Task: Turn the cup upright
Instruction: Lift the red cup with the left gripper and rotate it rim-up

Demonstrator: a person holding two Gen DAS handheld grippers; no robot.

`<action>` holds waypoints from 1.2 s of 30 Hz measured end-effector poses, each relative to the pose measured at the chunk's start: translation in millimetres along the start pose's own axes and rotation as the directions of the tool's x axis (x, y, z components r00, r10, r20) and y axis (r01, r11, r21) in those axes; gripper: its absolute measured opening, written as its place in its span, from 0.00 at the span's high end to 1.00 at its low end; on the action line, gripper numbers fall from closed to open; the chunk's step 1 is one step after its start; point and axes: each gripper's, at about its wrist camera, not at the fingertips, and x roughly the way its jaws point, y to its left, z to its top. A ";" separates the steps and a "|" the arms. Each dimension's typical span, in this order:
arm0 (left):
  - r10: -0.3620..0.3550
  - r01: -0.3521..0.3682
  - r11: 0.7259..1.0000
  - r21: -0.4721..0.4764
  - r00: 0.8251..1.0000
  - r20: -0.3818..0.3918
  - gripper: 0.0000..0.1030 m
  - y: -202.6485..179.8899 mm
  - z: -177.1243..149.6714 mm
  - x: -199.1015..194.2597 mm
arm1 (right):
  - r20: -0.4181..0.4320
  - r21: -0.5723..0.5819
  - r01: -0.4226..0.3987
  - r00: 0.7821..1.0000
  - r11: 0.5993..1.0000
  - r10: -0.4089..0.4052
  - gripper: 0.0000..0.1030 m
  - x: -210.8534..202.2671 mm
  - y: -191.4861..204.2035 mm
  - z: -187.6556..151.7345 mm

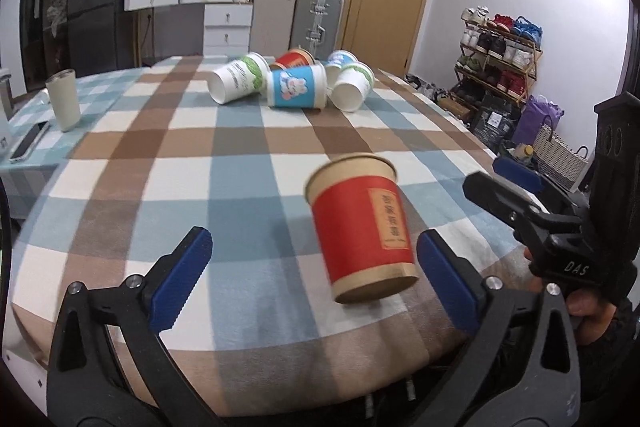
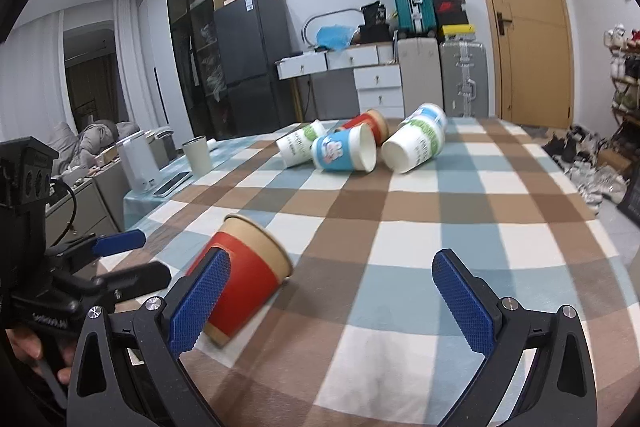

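The red cup (image 1: pixel 362 229) is in the near part of the desk (image 1: pixel 168 163), which is covered with a checked cloth in brown, blue and white. In the left wrist view it looks blurred and tilted, with its mouth up and leaning toward 11 o'clock; if its base touches the cloth, I cannot tell. It is between the two blue pads of the left tongs (image 1: pixel 314 275), nearer to the pad at 3 o'clock, and no pad touches it. The left tongs are wide open.

In the right wrist view the red cup (image 2: pixel 244 273) leans with its mouth toward 1 o'clock, and the left blue pad of the right tongs (image 2: pixel 332 303) partly covers it. The right tongs are also wide open and hold nothing.

At 12 o'clock, well apart from the red cup, a group of paper cups (image 1: pixel 294 83) lies on its sides at the far part of the desk. At 9 o'clock in the left wrist view a pale tumbler (image 1: pixel 63 99) stands upright, and a phone (image 1: pixel 29 141) lies just beside it.
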 end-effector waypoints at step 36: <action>0.064 -0.064 0.998 -0.007 0.998 0.009 0.01 63.1 -1.9 4.4 | -0.451 0.285 -0.057 0.873 0.957 0.187 0.00 85.7 23.4 34.5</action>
